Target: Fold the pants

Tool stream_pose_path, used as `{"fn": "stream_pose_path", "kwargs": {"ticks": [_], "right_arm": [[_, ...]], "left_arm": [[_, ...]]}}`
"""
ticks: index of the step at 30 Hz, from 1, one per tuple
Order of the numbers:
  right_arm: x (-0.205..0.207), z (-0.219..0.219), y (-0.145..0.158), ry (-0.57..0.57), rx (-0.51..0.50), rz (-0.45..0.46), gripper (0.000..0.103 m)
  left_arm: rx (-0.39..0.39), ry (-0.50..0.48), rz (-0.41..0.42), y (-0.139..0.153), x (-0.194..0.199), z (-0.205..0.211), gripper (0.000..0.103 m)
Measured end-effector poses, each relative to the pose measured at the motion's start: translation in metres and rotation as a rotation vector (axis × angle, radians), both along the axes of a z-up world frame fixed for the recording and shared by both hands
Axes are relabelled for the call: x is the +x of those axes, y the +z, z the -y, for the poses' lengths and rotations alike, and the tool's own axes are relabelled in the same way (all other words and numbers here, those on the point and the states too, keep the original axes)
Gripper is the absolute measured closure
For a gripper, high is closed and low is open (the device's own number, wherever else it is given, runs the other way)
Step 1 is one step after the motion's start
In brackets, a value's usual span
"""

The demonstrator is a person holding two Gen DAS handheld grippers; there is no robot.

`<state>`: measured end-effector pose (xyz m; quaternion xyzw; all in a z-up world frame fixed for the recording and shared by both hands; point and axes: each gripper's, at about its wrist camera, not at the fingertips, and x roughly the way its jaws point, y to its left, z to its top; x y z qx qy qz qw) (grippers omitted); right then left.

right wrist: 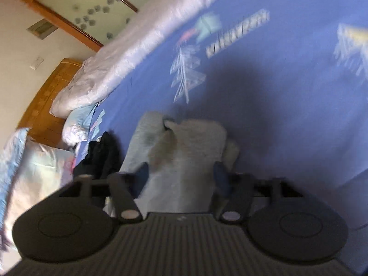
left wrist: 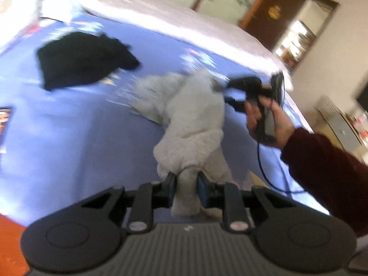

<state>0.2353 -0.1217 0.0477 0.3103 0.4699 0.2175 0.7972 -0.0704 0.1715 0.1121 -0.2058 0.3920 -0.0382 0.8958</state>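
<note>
The grey pants [left wrist: 195, 119] lie bunched on the blue bed sheet [left wrist: 69, 126] and run from one gripper to the other. My left gripper [left wrist: 186, 181] is shut on one end of them, a fold of cloth squeezed between its blue pads. At the far end, my right gripper [left wrist: 226, 92], held by a hand [left wrist: 276, 124] in a dark red sleeve, has its fingertips in the cloth. The right wrist view shows the grey pants [right wrist: 184, 147] filling the gap of my right gripper [right wrist: 181, 174], touching both fingers. Both views are blurred.
A black garment [left wrist: 85, 59] lies on the sheet beyond the pants and shows left of them as the black garment [right wrist: 101, 154]. A white duvet [left wrist: 161, 16] runs along the bed's far side. Pillows [right wrist: 34, 172] rest by the wooden headboard [right wrist: 46, 92]. A blue cable [left wrist: 262, 161] hangs from the right gripper.
</note>
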Motion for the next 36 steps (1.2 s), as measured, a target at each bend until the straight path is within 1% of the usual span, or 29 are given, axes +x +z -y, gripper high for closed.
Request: {"fn": "stream_pose_path", "kwargs": {"ticks": [1,3,5,7,9,11,12,13,14,15,17,18,19,20,21,22,23,25,26,27,28,29,30,31,32,33,34,35,36], "right_arm": [[-0.002,-0.005,0.001,0.007,-0.006,-0.011,0.092],[-0.01,-0.001,0.021,0.001,0.02,0.051,0.095],[-0.016,0.017,0.054,-0.026,0.097,0.141,0.096],[-0.024,0.051,0.101,-0.072,0.166,0.25,0.096],[-0.042,0.101,0.155,-0.124,0.244,0.387,0.096],[-0.071,0.15,0.196,-0.172,0.292,0.548,0.096],[-0.09,0.175,0.214,-0.19,0.299,0.632,0.096],[-0.117,0.205,0.232,-0.211,0.287,0.723,0.096],[-0.138,0.223,0.238,-0.221,0.26,0.778,0.096],[-0.166,0.246,0.244,-0.236,0.208,0.839,0.095],[-0.211,0.275,0.24,-0.266,0.1,0.913,0.095],[-0.231,0.288,0.232,-0.276,0.045,0.923,0.095],[-0.252,0.303,0.219,-0.291,-0.02,0.909,0.095],[-0.264,0.312,0.205,-0.309,-0.066,0.878,0.095],[-0.275,0.322,0.187,-0.332,-0.101,0.821,0.095],[-0.28,0.333,0.166,-0.355,-0.122,0.733,0.094],[-0.283,0.344,0.141,-0.38,-0.137,0.624,0.094],[-0.281,0.353,0.101,-0.435,-0.215,0.44,0.086],[-0.278,0.353,0.086,-0.467,-0.269,0.368,0.084],[-0.277,0.358,0.075,-0.516,-0.335,0.31,0.077],[-0.276,0.358,0.072,-0.57,-0.386,0.284,0.074],[-0.277,0.363,0.073,-0.64,-0.418,0.274,0.074],[-0.276,0.371,0.079,-0.711,-0.422,0.281,0.074],[-0.278,0.378,0.084,-0.74,-0.407,0.303,0.074],[-0.273,0.375,0.095,-0.741,-0.398,0.336,0.074],[-0.26,0.365,0.104,-0.72,-0.405,0.37,0.073],[-0.247,0.355,0.114,-0.675,-0.421,0.408,0.069],[-0.233,0.341,0.124,-0.607,-0.427,0.443,0.065],[-0.222,0.33,0.129,-0.543,-0.42,0.469,0.055]], "left_arm": [[0.011,0.031,0.0,0.002,-0.001,-0.005,0.084],[0.026,0.073,0.006,0.004,0.003,-0.012,0.084],[0.015,0.085,0.013,0.011,0.01,-0.015,0.084],[0.018,0.06,0.051,0.022,0.023,-0.01,0.085],[0.032,0.011,0.128,0.039,0.035,0.002,0.085],[0.019,-0.039,0.199,0.054,0.045,0.017,0.085],[0.014,-0.064,0.225,0.06,0.051,0.027,0.084],[0.008,-0.091,0.246,0.064,0.057,0.037,0.084],[0.001,-0.116,0.259,0.066,0.063,0.047,0.084],[-0.003,-0.139,0.264,0.065,0.068,0.057,0.084],[-0.001,-0.185,0.247,0.058,0.076,0.074,0.084],[0.001,-0.213,0.218,0.051,0.08,0.082,0.084],[0.001,-0.244,0.181,0.04,0.082,0.09,0.084],[-0.001,-0.268,0.146,0.03,0.081,0.098,0.084],[-0.002,-0.291,0.107,0.017,0.079,0.104,0.084],[0.006,-0.314,0.058,0.002,0.079,0.113,0.084],[0.013,-0.331,0.02,-0.011,0.078,0.117,0.084],[0.026,-0.347,-0.058,-0.039,0.078,0.122,0.084],[0.043,-0.342,-0.101,-0.051,0.079,0.123,0.083],[0.054,-0.336,-0.136,-0.061,0.079,0.119,0.08],[0.054,-0.33,-0.164,-0.065,0.078,0.116,0.076],[0.037,-0.335,-0.173,-0.065,0.077,0.111,0.076],[0.02,-0.335,-0.155,-0.06,0.072,0.106,0.075],[0.007,-0.322,-0.117,-0.053,0.068,0.097,0.066],[0.002,-0.298,-0.084,-0.046,0.063,0.086,0.059],[-0.006,-0.256,-0.047,-0.039,0.062,0.074,0.046],[-0.022,-0.216,-0.022,-0.035,0.063,0.062,0.042],[-0.054,-0.173,-0.013,-0.032,0.068,0.051,0.042],[-0.094,-0.134,-0.02,-0.033,0.083,0.043,0.042]]}}
